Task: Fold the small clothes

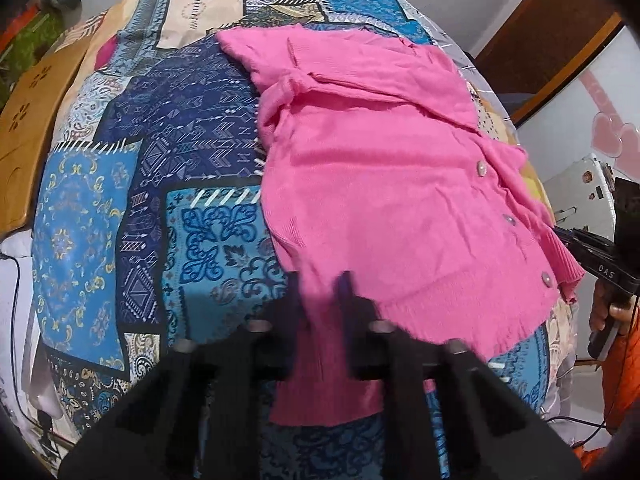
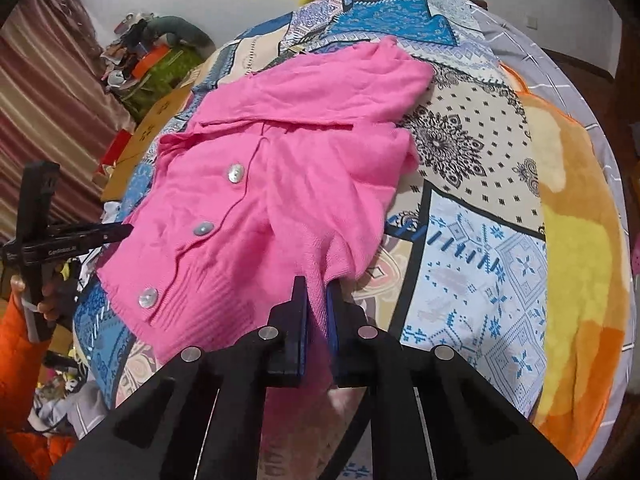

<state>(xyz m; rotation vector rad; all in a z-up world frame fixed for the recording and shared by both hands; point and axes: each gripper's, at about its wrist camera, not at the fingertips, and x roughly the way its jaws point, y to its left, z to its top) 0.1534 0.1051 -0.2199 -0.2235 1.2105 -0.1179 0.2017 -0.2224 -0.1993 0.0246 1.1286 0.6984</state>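
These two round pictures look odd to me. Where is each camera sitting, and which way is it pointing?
Left wrist: rides the left gripper, looks forward along its fingers across the pink cardigan; the right gripper shows at the right edge.
Right wrist: rides the right gripper, looks forward over the cardigan; the left gripper and an orange sleeve show at left.
Shared: cardigan, patchwork bedspread, each other's gripper.

Hot-pink cardigan (image 1: 384,168) with pearly buttons (image 2: 235,173) on blue, cream and orange patchwork-print bedspread (image 1: 132,184)
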